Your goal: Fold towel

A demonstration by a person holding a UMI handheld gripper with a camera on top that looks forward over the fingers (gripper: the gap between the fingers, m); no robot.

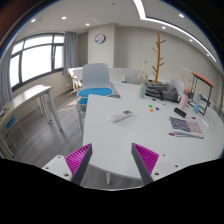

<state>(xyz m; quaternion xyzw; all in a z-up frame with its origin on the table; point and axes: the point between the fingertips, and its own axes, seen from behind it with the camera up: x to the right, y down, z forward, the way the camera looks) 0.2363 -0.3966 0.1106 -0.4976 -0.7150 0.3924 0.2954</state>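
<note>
A striped towel (186, 127) lies flat on the white table (140, 125), far ahead of my fingers and to their right. My gripper (113, 161) hangs over the table's near edge, well short of the towel. Its two fingers, with magenta pads (80, 158), stand wide apart with nothing between them.
A small white object (122, 116) lies mid-table ahead of the fingers. Beyond it are a dark tray of items (158, 90), a wooden stand (158, 55), a rack (203, 92) and a chair with a blue seat (96, 88). A desk (28, 100) stands left by the window.
</note>
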